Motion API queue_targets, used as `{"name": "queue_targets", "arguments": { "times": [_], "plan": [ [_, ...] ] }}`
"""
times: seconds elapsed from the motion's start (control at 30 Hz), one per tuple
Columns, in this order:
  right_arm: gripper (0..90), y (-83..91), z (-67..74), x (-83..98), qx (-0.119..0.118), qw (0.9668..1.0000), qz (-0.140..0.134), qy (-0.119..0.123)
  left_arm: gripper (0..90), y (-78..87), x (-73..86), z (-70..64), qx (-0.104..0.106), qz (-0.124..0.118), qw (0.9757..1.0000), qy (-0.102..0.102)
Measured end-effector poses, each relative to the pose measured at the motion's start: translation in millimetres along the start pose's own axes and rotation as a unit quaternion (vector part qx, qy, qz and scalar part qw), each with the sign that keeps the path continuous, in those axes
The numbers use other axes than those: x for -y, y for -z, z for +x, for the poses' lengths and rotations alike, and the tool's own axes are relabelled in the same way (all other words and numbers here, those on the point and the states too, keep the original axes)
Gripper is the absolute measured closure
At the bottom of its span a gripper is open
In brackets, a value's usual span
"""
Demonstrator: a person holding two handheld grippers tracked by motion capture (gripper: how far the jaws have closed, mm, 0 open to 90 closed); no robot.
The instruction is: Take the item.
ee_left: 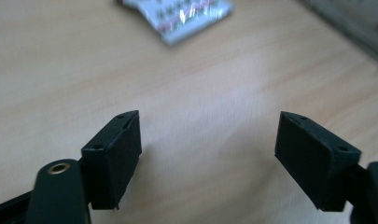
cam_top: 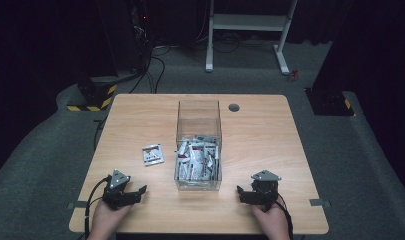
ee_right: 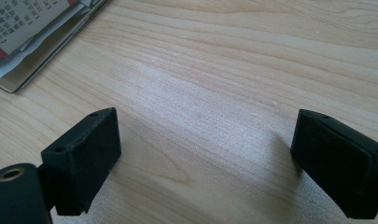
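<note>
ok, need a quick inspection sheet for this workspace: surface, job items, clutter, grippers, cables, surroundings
Surface: light wood table, grommet hole near the far edge.
Job's things: clear box at mid-table, its lower part full of small sachets; one loose sachet lies flat on the table, left of the box.
Clutter: nothing seen.
Grippers: left gripper and right gripper both open, holding nothing, low over the near edge either side of the box.
Cables: a black cable trails from the left gripper; more cables on the floor behind.
Surroundings: grey carpet, white desk frame, hazard-striped bases, dark background.
</note>
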State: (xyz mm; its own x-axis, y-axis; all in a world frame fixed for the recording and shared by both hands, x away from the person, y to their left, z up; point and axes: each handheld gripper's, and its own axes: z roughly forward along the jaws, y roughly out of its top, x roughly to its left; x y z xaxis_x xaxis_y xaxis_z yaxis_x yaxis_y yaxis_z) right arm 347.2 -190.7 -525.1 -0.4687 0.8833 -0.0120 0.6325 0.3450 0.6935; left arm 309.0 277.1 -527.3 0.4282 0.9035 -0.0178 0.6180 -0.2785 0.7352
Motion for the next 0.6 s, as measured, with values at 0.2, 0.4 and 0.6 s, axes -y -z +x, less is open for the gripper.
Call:
{"name": "queue_targets", "arguments": {
  "times": [0.2,0.4,0.6],
  "plan": [
    [8.1,0.2,0.2,0.1,0.000,1.0000,0.000,0.000,15.0,-0.4,2.2,-2.3,-0.019,0.002,0.9998,0.001],
    [8.1,0.2,0.4,0.1,-0.001,1.0000,0.000,0.000,15.0,-0.8,2.1,-1.0,-0.015,0.000,0.9999,0.001],
    [8.1,0.1,1.3,0.1,0.001,1.0000,-0.001,-0.001,15.1,-0.5,2.5,-1.4,-0.015,0.000,0.9999,0.002]
  ]
}}
